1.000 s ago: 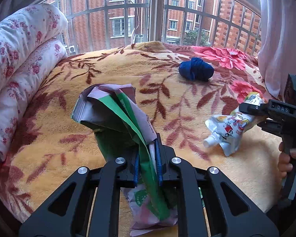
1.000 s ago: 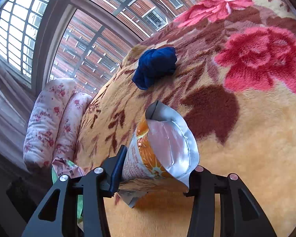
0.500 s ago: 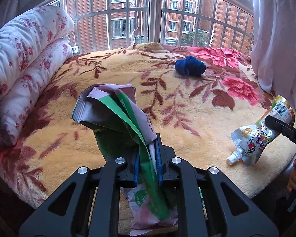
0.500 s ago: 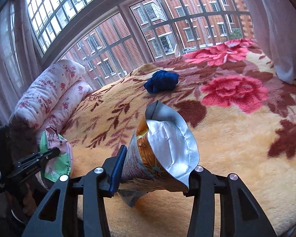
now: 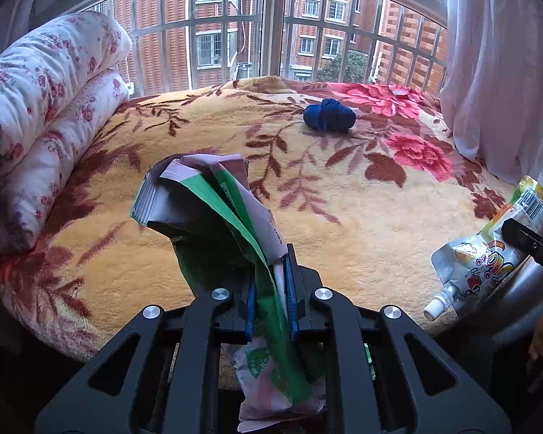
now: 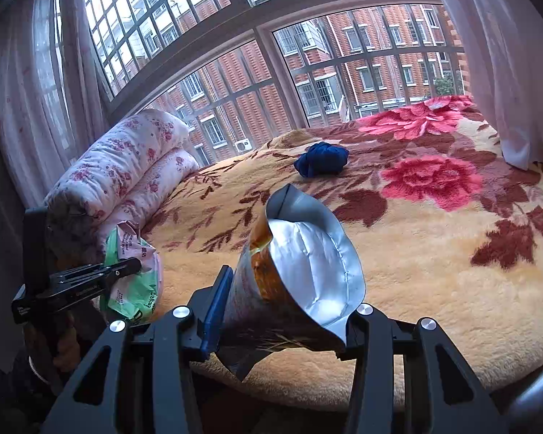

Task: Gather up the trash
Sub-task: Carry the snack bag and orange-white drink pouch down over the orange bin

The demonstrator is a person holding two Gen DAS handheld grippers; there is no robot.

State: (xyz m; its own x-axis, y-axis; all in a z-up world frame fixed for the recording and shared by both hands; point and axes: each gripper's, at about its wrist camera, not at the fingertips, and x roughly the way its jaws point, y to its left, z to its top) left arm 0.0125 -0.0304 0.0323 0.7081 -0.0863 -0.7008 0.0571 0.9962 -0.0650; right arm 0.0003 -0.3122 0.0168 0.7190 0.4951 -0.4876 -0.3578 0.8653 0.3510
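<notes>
My left gripper [image 5: 269, 289] is shut on a crumpled green and pink wrapper [image 5: 213, 209], held off the near edge of the bed. The wrapper also shows in the right wrist view [image 6: 134, 282]. My right gripper [image 6: 282, 311] is shut on a silver and orange spout pouch [image 6: 304, 271], held above the bed's near edge. The pouch also shows at the right edge of the left wrist view [image 5: 488, 253].
A floral blanket [image 5: 344, 217] covers the bed. A bundle of dark blue cloth [image 5: 329, 119] lies on it near the window. A rolled floral quilt [image 5: 43, 108] lies along the left side. White curtains [image 5: 503, 54] hang at the right.
Both grippers have pulled back from the bed with their trash still held. The pouch was lifted off the blanket, and the right wrist view has levelled out.
</notes>
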